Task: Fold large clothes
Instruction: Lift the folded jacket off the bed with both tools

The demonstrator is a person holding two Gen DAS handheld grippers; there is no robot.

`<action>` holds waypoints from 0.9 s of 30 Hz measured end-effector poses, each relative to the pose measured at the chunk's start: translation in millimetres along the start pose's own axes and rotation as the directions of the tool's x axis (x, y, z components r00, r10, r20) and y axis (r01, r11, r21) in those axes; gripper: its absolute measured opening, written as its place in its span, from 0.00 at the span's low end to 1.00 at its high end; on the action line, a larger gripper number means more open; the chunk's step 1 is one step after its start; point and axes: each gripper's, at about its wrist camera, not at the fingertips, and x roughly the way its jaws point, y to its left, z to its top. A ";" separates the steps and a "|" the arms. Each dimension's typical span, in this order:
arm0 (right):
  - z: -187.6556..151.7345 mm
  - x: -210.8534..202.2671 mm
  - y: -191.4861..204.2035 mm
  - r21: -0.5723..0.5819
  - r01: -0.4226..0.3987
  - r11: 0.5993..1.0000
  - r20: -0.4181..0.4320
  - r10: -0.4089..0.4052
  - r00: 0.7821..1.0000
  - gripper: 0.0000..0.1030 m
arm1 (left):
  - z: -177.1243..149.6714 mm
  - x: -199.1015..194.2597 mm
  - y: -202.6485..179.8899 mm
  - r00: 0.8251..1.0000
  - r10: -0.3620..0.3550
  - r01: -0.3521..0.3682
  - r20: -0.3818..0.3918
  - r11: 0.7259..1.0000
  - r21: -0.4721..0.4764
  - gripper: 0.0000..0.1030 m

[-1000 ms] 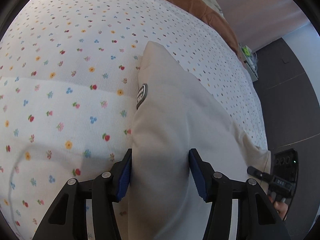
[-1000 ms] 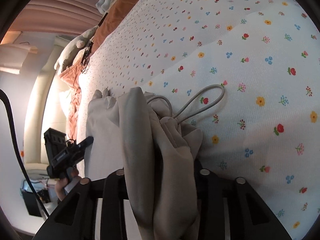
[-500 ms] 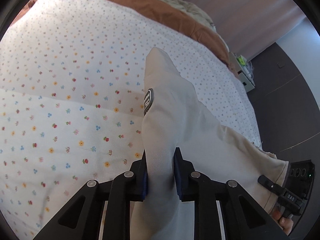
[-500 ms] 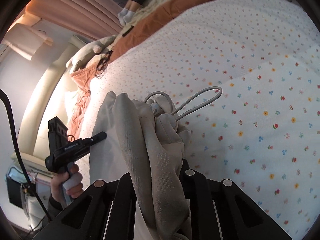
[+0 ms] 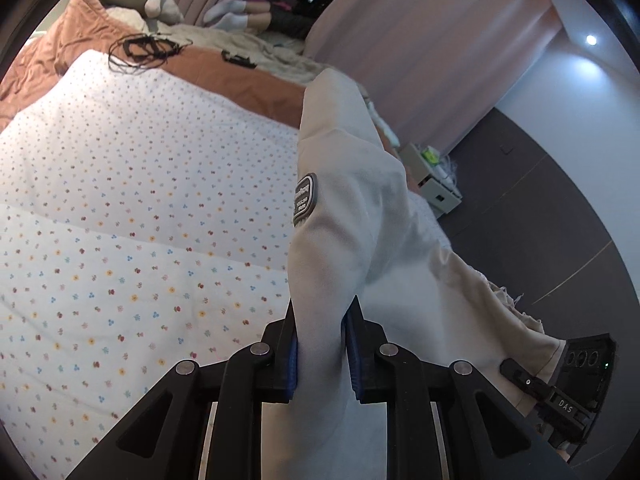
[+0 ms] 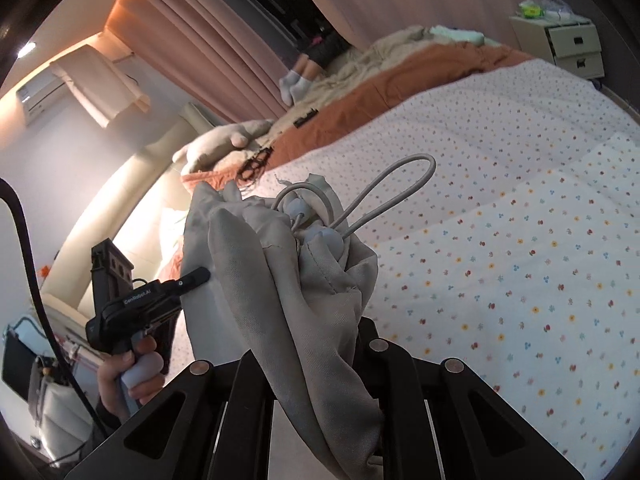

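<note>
Right gripper (image 6: 316, 340) fingertips buried under bunched beige fabric garment (image 6: 280, 280); small dark oval sleeve patch (image 5: 305, 199) text blurred, probably a logo.
</note>
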 end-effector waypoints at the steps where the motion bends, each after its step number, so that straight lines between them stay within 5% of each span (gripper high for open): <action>1: -3.1 -6.1 4.9 -0.008 -0.001 1.000 0.015 0.002 1.000 0.11 | -1.7 -7.9 -1.7 1.000 -0.008 0.008 0.009 1.000 0.004 0.20; 17: -46.0 -81.6 59.0 -0.090 -0.015 0.996 0.154 0.029 0.988 0.11 | -25.7 -89.9 -41.9 0.992 -0.094 0.088 0.085 0.993 0.076 0.18; 27: -50.9 -145.7 60.1 -0.102 0.028 0.994 0.252 -0.002 0.968 0.10 | -39.1 -112.5 -112.2 0.975 -0.208 0.192 0.082 0.966 0.171 0.18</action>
